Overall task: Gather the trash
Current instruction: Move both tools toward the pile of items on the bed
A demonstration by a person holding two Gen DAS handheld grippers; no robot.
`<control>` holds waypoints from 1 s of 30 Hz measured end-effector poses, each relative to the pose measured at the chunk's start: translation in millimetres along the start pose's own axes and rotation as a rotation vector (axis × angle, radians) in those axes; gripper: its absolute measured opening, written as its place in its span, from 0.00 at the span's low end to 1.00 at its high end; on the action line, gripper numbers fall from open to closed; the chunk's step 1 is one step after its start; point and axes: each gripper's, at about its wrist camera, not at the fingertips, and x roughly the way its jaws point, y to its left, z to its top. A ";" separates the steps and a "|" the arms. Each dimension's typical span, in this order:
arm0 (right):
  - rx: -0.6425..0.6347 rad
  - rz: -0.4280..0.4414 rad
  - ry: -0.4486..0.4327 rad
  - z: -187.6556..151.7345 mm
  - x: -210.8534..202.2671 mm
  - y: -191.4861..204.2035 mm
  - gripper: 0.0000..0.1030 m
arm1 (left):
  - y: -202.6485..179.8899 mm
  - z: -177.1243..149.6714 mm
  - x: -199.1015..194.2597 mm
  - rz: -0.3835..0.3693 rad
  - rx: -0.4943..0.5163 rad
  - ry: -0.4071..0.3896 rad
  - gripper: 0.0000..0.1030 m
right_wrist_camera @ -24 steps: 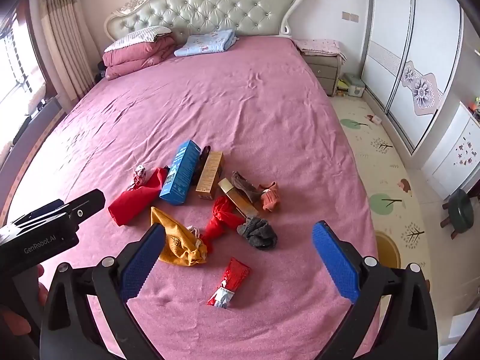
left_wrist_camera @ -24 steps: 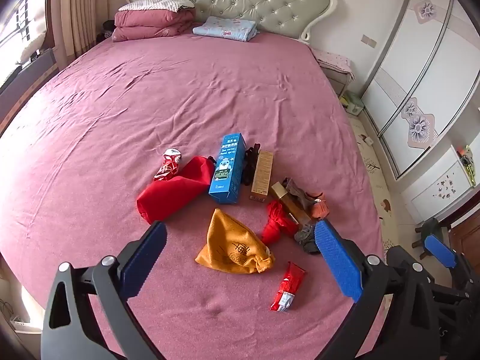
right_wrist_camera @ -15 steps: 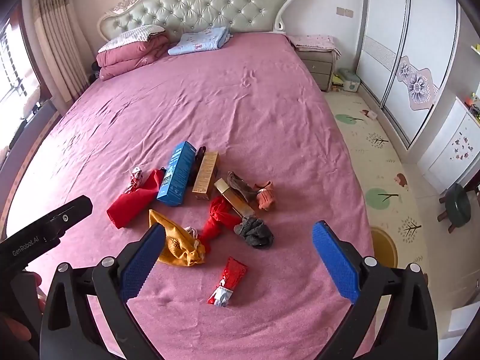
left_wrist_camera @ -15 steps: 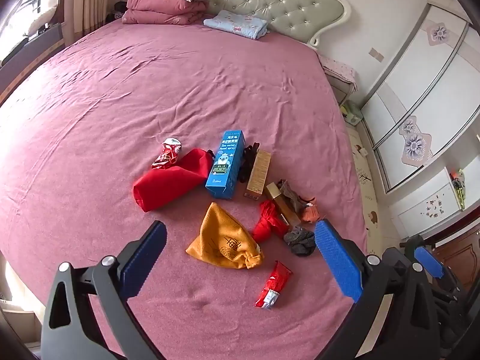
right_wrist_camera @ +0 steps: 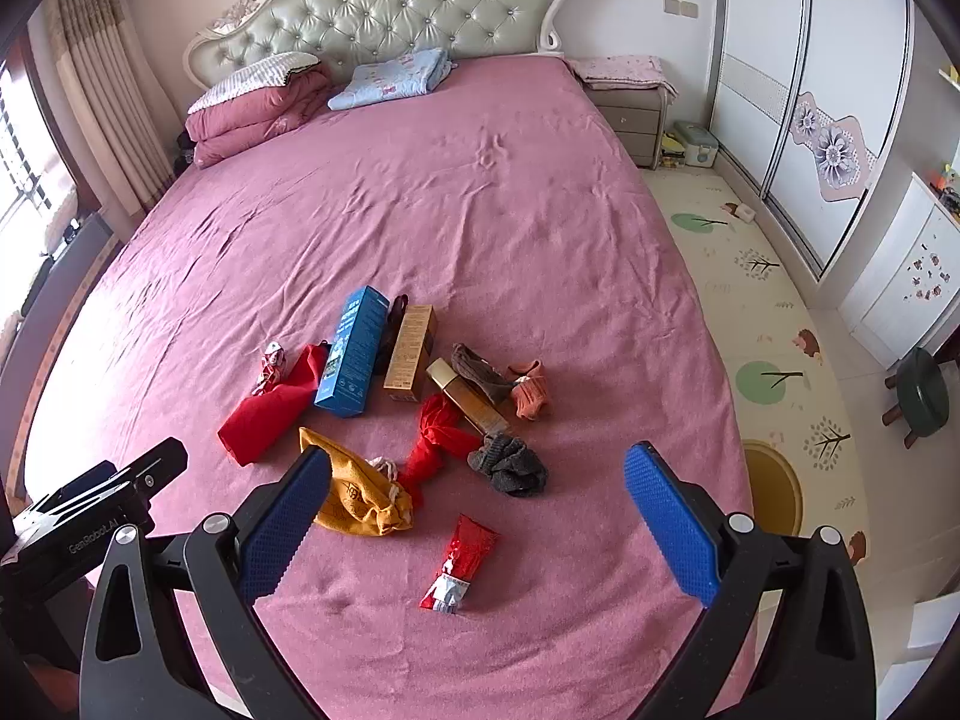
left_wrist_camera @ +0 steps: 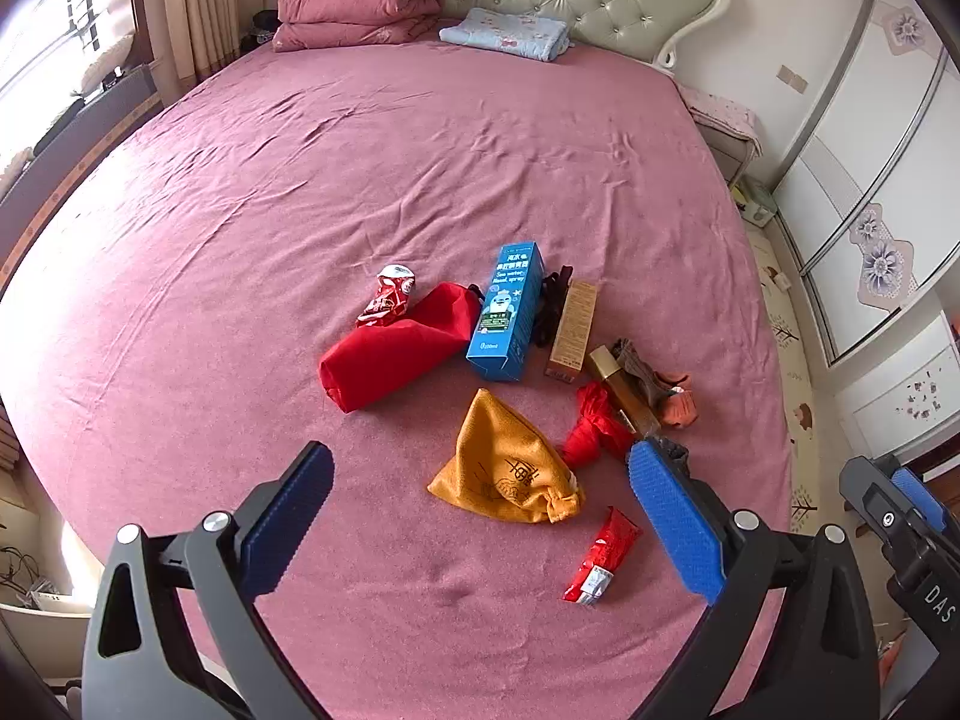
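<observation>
Both grippers [left_wrist_camera: 480, 519] [right_wrist_camera: 477, 519] agape above cluttered bed [right_wrist_camera: 480, 210] (wrapper [right_wrist_camera: 459, 564] nearest)

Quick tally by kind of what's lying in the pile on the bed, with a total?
Boxes: 3 (blue, tan, gold)
Pouches: 2 (red, yellow)
Wrappers: 2 (near, far)
Socks: 2 (grey, brown-orange)
Red cloth: 1
Dark item: 1
Total: 11

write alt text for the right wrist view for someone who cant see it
An open right hand-held gripper hovers over a pink bed strewn with clutter: a red wrapper nearest, then a yellow pouch, grey sock and blue box.
</observation>
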 end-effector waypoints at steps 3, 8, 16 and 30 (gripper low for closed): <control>-0.018 0.021 -0.002 -1.2 -0.9 2.2 0.92 | -6.0 -1.9 -0.5 -0.010 0.034 0.001 0.95; -0.040 0.011 -0.026 -2.8 -4.6 5.6 0.92 | -16.2 -5.7 -1.6 -0.026 0.088 -0.005 0.96; -0.017 0.014 -0.017 -4.7 -4.7 -1.0 0.92 | -17.8 -6.9 0.4 -0.052 0.080 0.043 0.96; -0.011 0.010 0.010 -5.5 -0.1 -2.6 0.92 | -16.2 -9.5 7.0 -0.096 0.041 0.112 0.96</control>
